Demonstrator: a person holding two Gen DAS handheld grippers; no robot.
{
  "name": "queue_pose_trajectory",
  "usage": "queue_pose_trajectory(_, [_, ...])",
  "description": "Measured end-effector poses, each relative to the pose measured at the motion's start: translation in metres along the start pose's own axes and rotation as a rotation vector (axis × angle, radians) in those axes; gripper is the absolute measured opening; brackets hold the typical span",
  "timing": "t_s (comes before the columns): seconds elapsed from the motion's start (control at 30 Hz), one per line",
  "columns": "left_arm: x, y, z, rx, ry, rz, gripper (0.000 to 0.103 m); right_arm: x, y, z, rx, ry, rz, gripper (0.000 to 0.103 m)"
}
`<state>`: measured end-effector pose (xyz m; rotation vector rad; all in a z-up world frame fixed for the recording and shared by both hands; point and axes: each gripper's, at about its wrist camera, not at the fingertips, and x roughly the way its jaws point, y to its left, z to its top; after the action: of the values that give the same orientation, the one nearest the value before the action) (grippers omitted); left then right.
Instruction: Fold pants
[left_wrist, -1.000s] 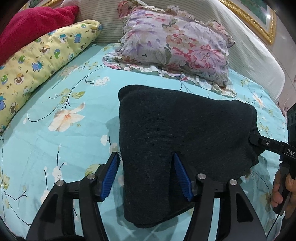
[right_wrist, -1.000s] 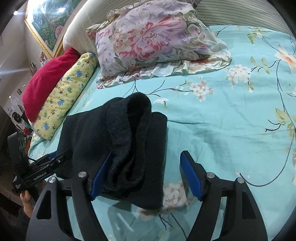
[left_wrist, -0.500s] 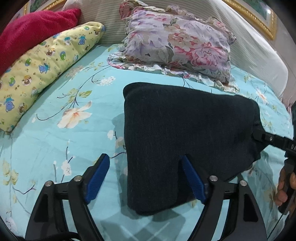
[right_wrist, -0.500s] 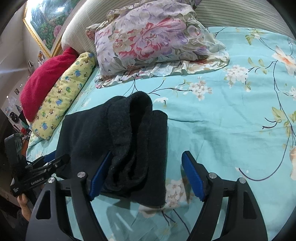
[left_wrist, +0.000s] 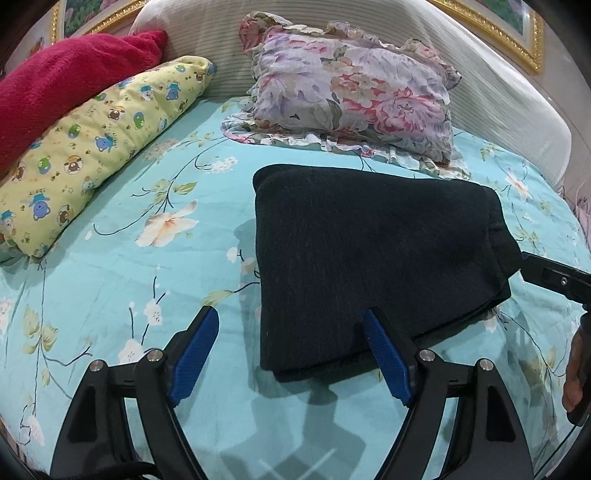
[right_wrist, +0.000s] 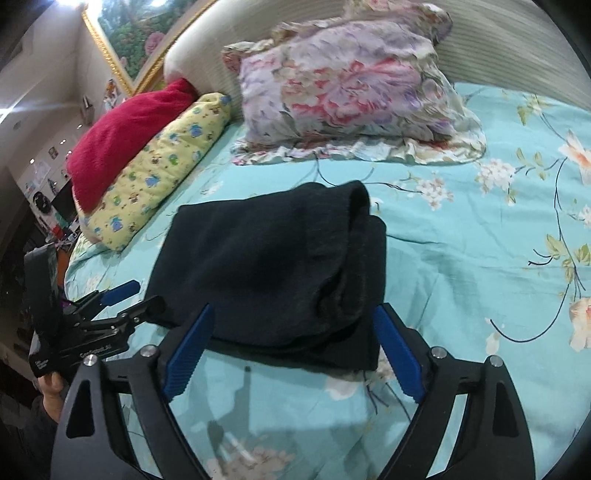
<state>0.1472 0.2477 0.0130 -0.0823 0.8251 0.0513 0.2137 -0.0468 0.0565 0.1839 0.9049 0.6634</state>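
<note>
left gripper spread apart, empty, at near edge of folded black knit pants | right gripper spread apart, empty, at other edge | pants flat on turquoise floral bed sheet | ruffled floral pillow far

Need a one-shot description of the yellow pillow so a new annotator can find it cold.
Start at the striped headboard of the bed with the turquoise floral sheet. Three cushions lie along it; the yellow pillow sits between the red plush cushion and the ruffled floral pillow. It alone is long, pale yellow and printed with small cartoon bears.
</note>
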Motion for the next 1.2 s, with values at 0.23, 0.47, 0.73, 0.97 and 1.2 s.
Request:
queue_pose_trajectory(0.23, [-0.010, 0.002, -0.007, -0.005, -0.002, 0.023, 0.082, -0.011, 0.012, -0.012, -0.030, 0.000, -0.006, 0.093])
queue_pose_trajectory(0.47, [-0.023, 0.002, -0.016, 0.016, -0.024, 0.054, 0.083, -0.017, 0.030, -0.024, -0.116, -0.005, -0.013, 0.093])
queue_pose_trajectory(0.73, [-0.041, 0.000, -0.027, 0.058, -0.074, 0.093, 0.084, -0.019, 0.052, -0.034, -0.224, -0.014, -0.031, 0.094])
queue_pose_trajectory(0.97, [-0.044, -0.003, -0.039, 0.084, -0.080, 0.139, 0.085, -0.014, 0.060, -0.041, -0.262, 0.002, -0.040, 0.096])
queue_pose_trajectory(1.2, [-0.037, -0.001, -0.042, 0.080, -0.075, 0.150, 0.085, -0.004, 0.058, -0.047, -0.269, 0.023, -0.058, 0.096])
